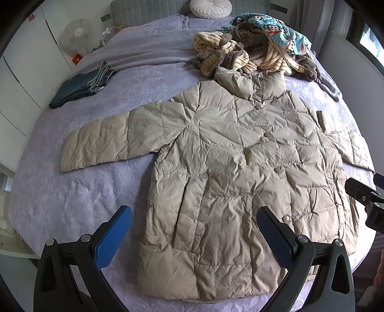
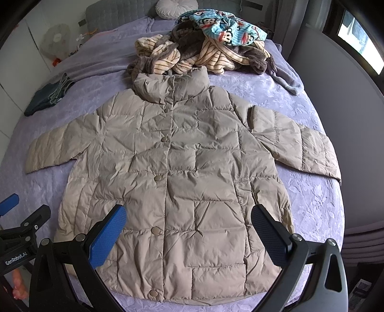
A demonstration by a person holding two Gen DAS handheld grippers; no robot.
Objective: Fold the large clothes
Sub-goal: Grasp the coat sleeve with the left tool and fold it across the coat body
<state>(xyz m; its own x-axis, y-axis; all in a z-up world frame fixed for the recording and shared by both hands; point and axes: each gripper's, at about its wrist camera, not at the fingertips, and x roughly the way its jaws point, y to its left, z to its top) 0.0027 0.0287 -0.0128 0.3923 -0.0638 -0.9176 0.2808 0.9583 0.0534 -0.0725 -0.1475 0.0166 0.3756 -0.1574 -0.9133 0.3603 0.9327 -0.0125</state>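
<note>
Both the left hand-held gripper (image 1: 194, 230) and right hand-held gripper (image 2: 188, 228) hover spread wide above the jacket (image 2: 177, 172).

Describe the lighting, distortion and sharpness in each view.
Left wrist view: soft daylight, fisheye bends the bed edge round, dark corners; the jacket is sharp. Right wrist view: a blown-out window at upper right, the same curving, soft shadows in the jacket's creases.

Lilac-covered bed (image 2: 312, 192), grey padded headboard (image 1: 148, 12), white wardrobe doors (image 1: 36, 48), bright window (image 2: 360, 40), daylight
</note>
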